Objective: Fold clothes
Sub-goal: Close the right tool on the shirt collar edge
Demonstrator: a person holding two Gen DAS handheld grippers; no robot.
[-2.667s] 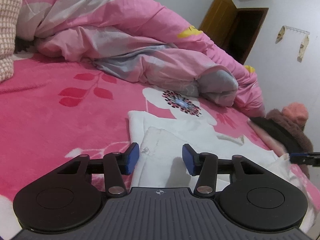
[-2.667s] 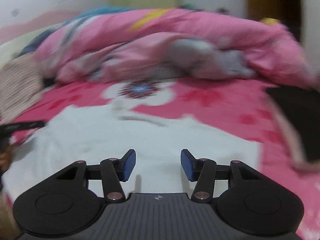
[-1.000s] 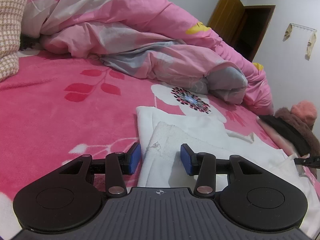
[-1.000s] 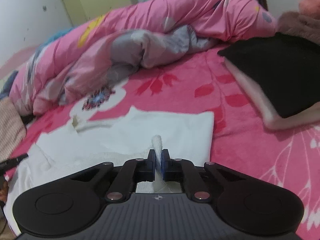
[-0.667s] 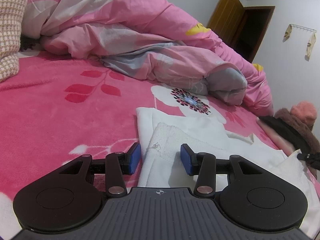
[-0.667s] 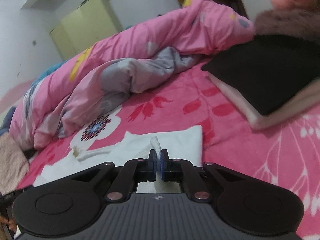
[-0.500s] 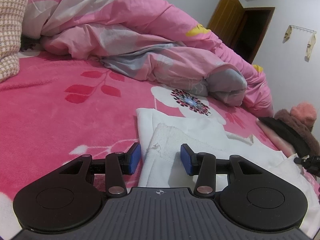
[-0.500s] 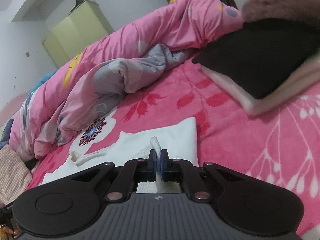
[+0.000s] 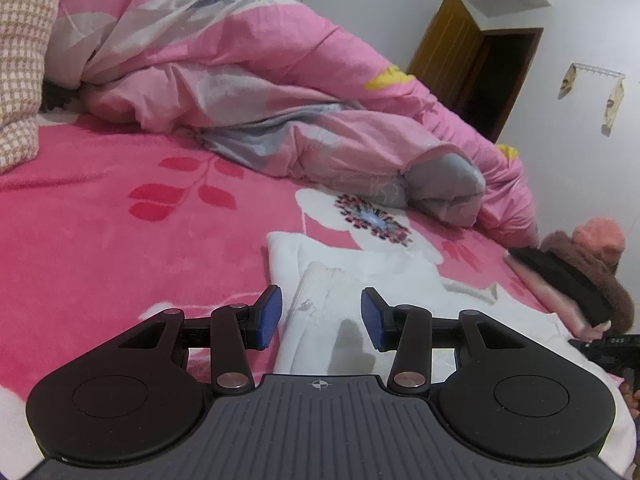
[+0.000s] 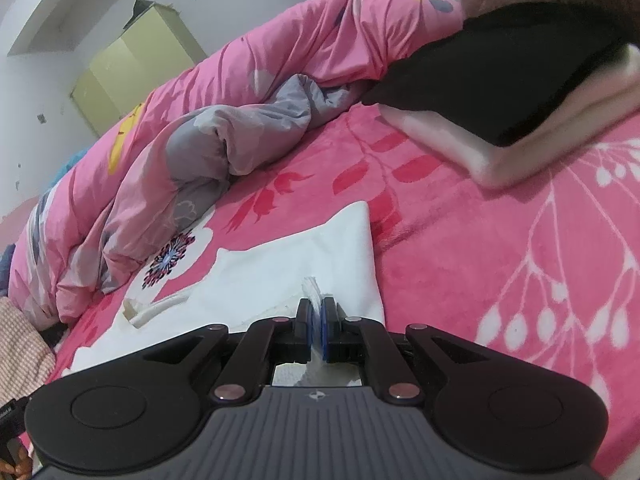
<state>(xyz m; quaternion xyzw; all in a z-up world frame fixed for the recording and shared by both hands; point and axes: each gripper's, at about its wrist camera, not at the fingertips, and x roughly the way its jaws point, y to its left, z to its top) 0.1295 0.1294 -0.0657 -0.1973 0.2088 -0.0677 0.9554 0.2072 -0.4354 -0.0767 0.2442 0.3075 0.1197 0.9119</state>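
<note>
My right gripper (image 10: 318,322) is pinched tight on a thin tuft of the white garment (image 10: 288,276), which lies flat on the pink bed (image 10: 480,264); my left gripper (image 9: 320,316) is parted, pads either side of the folded edge (image 9: 320,300) but not pressing it. Risk: that small a bite could slip out as I carry the fold over. With the left end unpinned, the whole garment may drag and the fold come out skewed.

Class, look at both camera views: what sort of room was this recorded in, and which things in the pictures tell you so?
Most likely a bedroom in a home. A rumpled pink duvet lies heaped on a bed covered by a pink floral blanket, a wooden door stands open, and a yellow-green wardrobe stands by the wall.
</note>
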